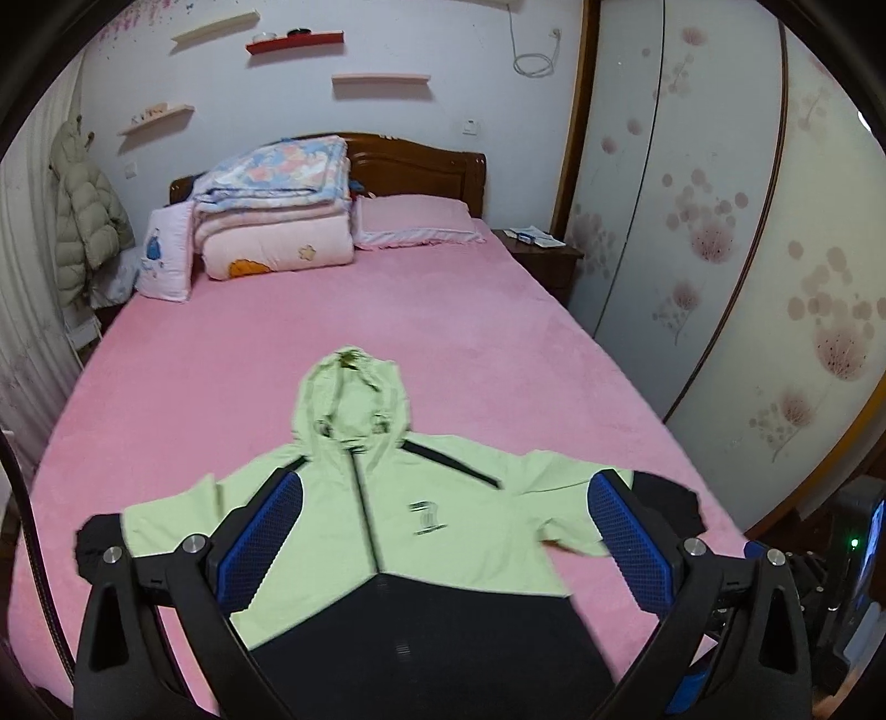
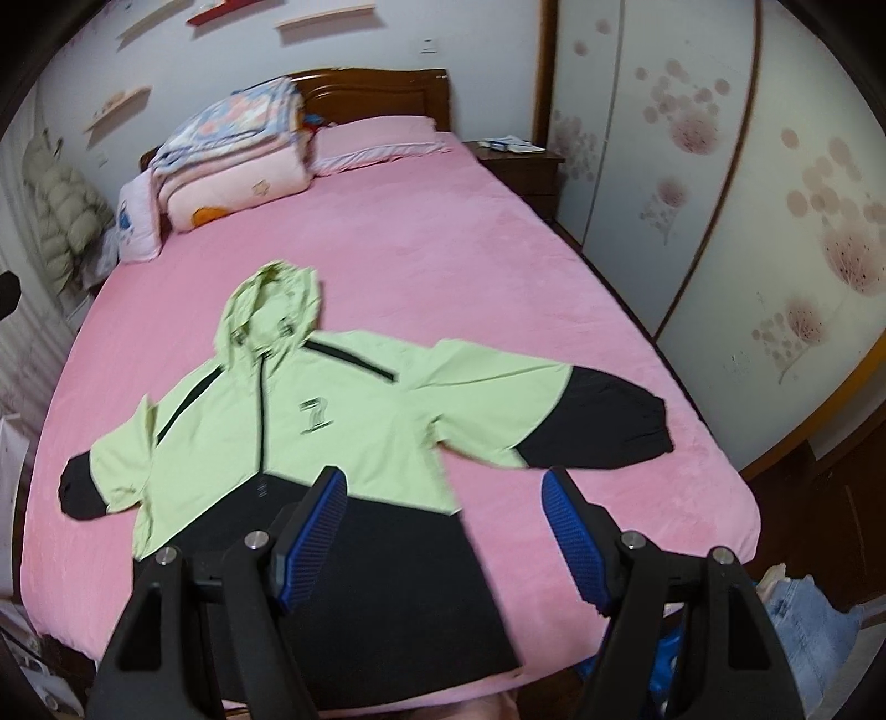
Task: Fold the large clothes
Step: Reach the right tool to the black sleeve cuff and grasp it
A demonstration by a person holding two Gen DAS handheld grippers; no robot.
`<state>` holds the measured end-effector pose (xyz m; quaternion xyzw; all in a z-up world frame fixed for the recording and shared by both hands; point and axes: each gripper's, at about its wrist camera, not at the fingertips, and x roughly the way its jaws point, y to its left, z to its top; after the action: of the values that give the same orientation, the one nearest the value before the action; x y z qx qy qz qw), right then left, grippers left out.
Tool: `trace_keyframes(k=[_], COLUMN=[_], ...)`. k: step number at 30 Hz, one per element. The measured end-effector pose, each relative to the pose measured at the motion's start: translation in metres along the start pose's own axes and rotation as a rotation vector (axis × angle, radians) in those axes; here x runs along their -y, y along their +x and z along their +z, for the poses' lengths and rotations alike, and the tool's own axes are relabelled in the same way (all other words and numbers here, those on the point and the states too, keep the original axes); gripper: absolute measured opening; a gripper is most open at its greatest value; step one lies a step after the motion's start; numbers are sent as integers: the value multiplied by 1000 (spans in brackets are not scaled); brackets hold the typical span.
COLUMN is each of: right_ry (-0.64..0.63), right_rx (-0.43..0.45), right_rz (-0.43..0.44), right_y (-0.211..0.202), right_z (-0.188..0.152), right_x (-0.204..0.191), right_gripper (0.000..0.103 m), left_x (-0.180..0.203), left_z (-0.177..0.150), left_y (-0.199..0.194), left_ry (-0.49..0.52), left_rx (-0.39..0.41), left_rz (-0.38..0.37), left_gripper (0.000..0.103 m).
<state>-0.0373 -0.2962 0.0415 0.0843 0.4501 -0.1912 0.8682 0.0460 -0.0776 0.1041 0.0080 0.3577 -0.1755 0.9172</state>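
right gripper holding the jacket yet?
No. The right gripper is open above the jacket, which lies spread flat on the pink bed, with no fabric between its blue pads.

A wide bed covered in a pink plush sheet (image 1: pixel 343 332) fills the room, its carved dark wooden headboard (image 1: pixel 421 160) against a pale wall hung with staggered floating shelves (image 1: pixel 296 43) (one red). Sliding wardrobe doors with pink blossom prints (image 1: pixel 720 221) flank a dark wooden nightstand (image 1: pixel 545 260).
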Motion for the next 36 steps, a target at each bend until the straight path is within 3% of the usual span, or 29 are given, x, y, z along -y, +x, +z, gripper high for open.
trace_keyframes(k=[4, 7, 14, 20, 26, 31, 36], right_ry=[39, 80, 160, 165, 265, 391, 418], right_rx=[1, -5, -72, -170, -344, -405, -427], right_rz=[22, 36, 17, -6, -16, 36, 105], right_y=[19, 43, 119, 208, 293, 325, 350], right_z=[18, 29, 37, 21, -12, -30, -35], right_x=[63, 115, 222, 286, 341, 371, 372], right_gripper=[73, 73, 73, 73, 73, 73, 69], left_x=[55, 110, 200, 237, 250, 261, 276], left_z=[13, 19, 10, -15, -42, -61, -70], left_y=[38, 77, 170, 253, 318, 355, 375], left_ry=[-4, 60, 110, 156, 153, 140, 167], left_rx=[-33, -62, -147, -247, -333, -397, -431], left_rz=[-12, -1, -2, 36, 82, 87, 80], left_gripper=[102, 102, 102, 102, 102, 102, 102])
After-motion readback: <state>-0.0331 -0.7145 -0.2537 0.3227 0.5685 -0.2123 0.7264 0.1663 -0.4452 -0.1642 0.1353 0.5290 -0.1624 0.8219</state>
